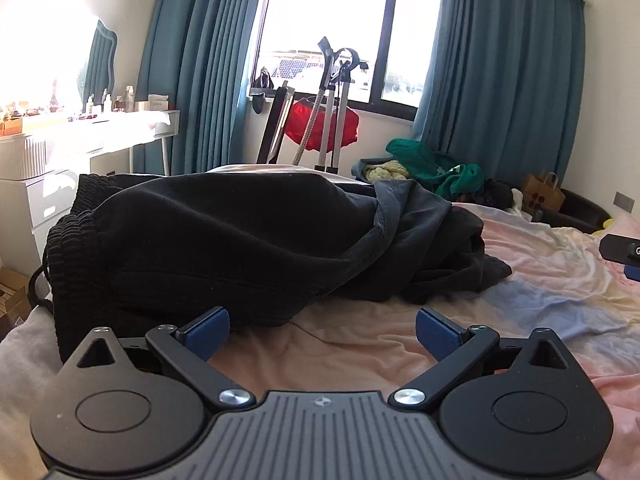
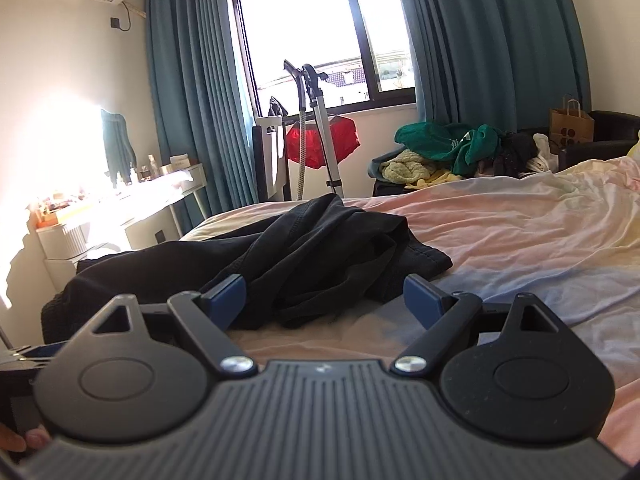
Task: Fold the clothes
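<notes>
**Both hand-held grippers spread wide before the dark clothes on the bed**

My left hand-held gripper [image 1: 322,330] hangs low over the bed [image 1: 360,360], its blue pads wide apart with nothing between them. Just beyond it lies the heap of black clothes [image 1: 224,240]. A ribbed, elastic waistband [image 1: 72,240] bunches at the near left end, close to the bed's left edge, and a drawstring loops down beside it. A dark grey garment [image 1: 432,248] is draped over the far right of the heap, crumpled down onto the sheet. My left pad sits just beside the black fabric's near edge; I cannot tell whether it touches.

My right hand-held gripper [image 2: 324,300] is likewise spread, holding nothing. From its view the same dark pile [image 2: 304,248] lies directly ahead, its folds reaching between and just past the two pads. The pastel pink, blue and yellow sheet [image 2: 520,232] stretches wrinkled to the right.

At the far side, past the bed, sit a green garment [image 2: 448,140] on a mound of other laundry, a brown paper bag [image 2: 572,124], a red cloth [image 2: 320,140] hung on a stand below the window, and teal curtains [image 2: 192,100].
</notes>
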The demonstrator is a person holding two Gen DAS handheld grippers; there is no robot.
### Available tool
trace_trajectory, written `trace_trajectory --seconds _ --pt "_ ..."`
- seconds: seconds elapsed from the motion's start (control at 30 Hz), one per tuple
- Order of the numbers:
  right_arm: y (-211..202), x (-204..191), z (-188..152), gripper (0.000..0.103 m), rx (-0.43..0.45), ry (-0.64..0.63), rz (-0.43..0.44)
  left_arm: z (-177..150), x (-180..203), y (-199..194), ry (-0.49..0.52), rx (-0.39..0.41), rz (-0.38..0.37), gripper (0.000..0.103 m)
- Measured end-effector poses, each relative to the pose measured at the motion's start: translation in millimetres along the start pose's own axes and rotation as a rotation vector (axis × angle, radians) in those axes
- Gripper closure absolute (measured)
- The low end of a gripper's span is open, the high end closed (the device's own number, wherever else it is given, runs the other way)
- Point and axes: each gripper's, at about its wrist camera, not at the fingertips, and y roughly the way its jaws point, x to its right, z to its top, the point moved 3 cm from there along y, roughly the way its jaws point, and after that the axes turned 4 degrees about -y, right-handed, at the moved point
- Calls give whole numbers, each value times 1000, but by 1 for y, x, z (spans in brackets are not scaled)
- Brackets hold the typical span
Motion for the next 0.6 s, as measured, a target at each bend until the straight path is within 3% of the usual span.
trace_trajectory --seconds 0.23,0.33,0.6 --pt "0 17 4 15 1 66 -36 40 40 68 131 -33 -15 4" --pt "10 28 2 15 -28 101 -55 69 56 116 117 -51 12 8" --pt "55 78 -23 15 -151 349 -84 139 87 251 49 -47 13 8"
